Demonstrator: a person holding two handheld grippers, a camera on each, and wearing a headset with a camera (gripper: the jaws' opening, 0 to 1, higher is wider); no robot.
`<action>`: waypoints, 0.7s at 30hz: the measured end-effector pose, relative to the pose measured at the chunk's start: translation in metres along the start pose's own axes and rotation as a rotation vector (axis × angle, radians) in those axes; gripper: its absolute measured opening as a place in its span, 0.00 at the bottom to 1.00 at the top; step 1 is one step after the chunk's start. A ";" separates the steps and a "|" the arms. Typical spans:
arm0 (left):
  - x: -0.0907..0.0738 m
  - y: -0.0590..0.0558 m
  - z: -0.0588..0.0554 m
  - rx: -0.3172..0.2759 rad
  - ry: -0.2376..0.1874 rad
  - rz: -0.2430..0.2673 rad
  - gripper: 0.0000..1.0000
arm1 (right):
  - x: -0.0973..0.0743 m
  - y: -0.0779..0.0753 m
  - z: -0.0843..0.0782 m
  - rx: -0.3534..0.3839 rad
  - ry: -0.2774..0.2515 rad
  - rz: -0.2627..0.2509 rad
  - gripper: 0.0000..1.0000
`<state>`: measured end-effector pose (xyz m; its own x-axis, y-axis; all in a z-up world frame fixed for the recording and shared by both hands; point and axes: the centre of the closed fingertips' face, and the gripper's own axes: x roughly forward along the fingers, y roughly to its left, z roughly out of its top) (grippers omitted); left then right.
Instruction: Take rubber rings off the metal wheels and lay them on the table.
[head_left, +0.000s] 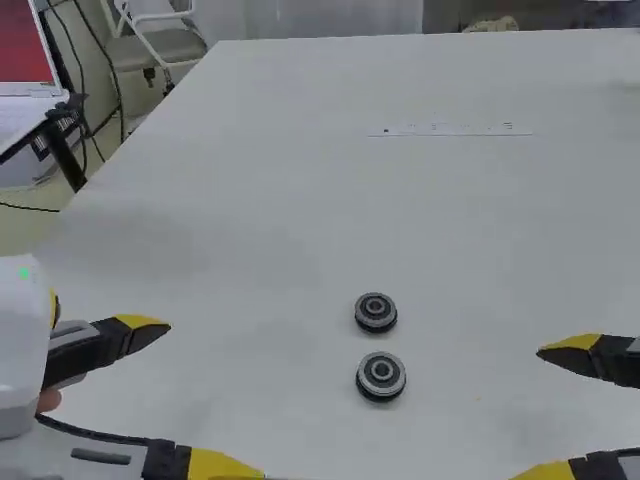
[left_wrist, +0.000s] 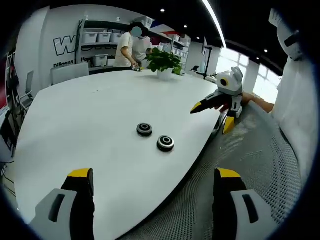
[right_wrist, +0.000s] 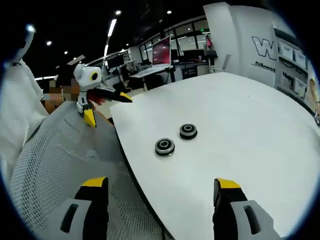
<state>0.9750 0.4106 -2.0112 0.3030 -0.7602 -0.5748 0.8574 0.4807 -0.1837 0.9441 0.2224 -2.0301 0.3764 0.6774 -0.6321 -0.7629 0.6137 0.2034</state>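
Two small metal wheels with black rubber rings lie flat on the white table (head_left: 300, 180): a far wheel (head_left: 375, 311) and a near wheel (head_left: 381, 377), close together but apart. My left gripper (head_left: 205, 398) hovers open at the table's near left edge, well left of the wheels. At the near right, my right gripper (head_left: 530, 412) is open too. Between the left gripper's own wide-apart jaws (left_wrist: 154, 177) I see the far wheel (left_wrist: 144, 129), the near wheel (left_wrist: 165, 143) and the right gripper (left_wrist: 220, 102). The right gripper (right_wrist: 161, 183) faces the near wheel (right_wrist: 165, 146), far wheel (right_wrist: 188, 131) and left gripper (right_wrist: 97, 92).
A grey mesh surface (left_wrist: 250, 150) lies below the table's near edge. A white chair (head_left: 150, 40) and a stand with cables (head_left: 60, 140) sit off the table's left side. A potted plant (left_wrist: 162, 62) stands at the table's far end, with people (left_wrist: 132, 47) behind it.
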 end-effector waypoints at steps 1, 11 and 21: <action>-0.001 0.001 0.002 -0.008 -0.011 0.005 0.99 | 0.000 0.000 -0.001 0.000 0.005 -0.001 0.80; -0.001 0.004 0.001 -0.025 -0.012 0.019 0.99 | -0.001 -0.001 0.000 0.005 -0.005 -0.007 0.79; -0.002 0.005 0.000 -0.027 -0.009 0.036 0.98 | -0.002 0.001 -0.003 0.001 -0.002 -0.016 0.78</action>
<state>0.9790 0.4148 -2.0113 0.3369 -0.7462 -0.5741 0.8347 0.5188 -0.1845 0.9406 0.2202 -2.0307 0.3897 0.6678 -0.6342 -0.7558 0.6253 0.1941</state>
